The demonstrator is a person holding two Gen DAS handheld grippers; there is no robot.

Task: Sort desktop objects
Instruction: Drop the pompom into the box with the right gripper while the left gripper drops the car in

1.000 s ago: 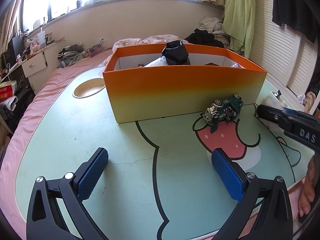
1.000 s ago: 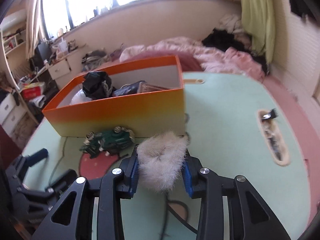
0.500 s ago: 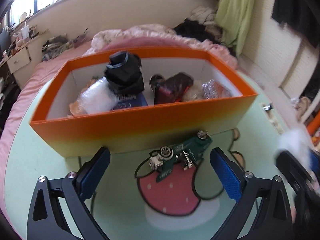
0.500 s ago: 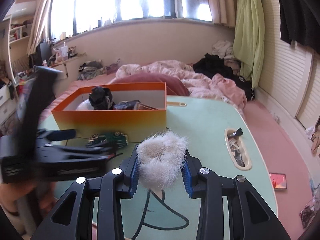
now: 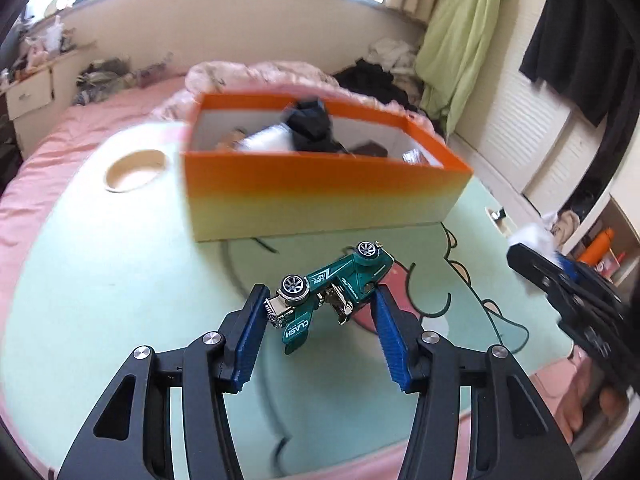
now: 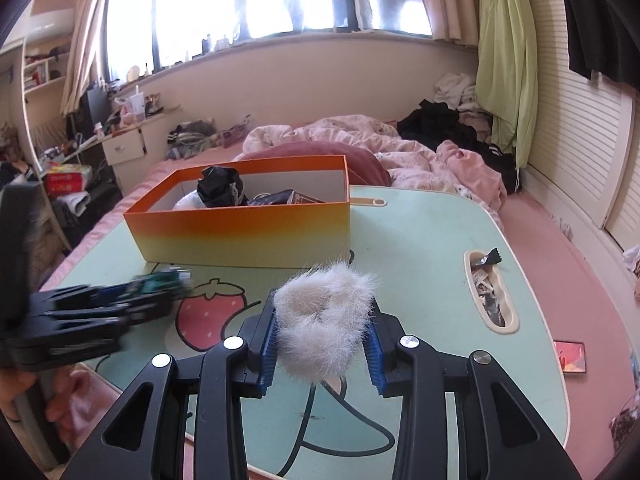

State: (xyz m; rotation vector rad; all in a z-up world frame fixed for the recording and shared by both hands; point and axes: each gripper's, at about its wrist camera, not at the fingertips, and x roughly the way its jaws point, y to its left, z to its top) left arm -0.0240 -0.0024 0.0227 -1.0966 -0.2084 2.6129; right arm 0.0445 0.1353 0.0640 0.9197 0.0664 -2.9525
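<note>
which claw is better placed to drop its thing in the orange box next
Left, probably. The left claw grips the toy car directly before the box. The right claw, holding the fluffy scrunchie, sits farther back, off the box's corner.

My right gripper (image 6: 322, 350) clamps a white fluffy scrunchie (image 6: 326, 320) in its jaws above the green desk (image 6: 420, 240), near the orange box (image 6: 244, 232).

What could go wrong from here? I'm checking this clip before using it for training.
The green toy car sits skewed between the left tool pads, touching mainly at its ends, so it may twist or slip. The fluffy scrunchie in the right tool is soft and could snag. Both tools heading for the orange box might collide.
</note>
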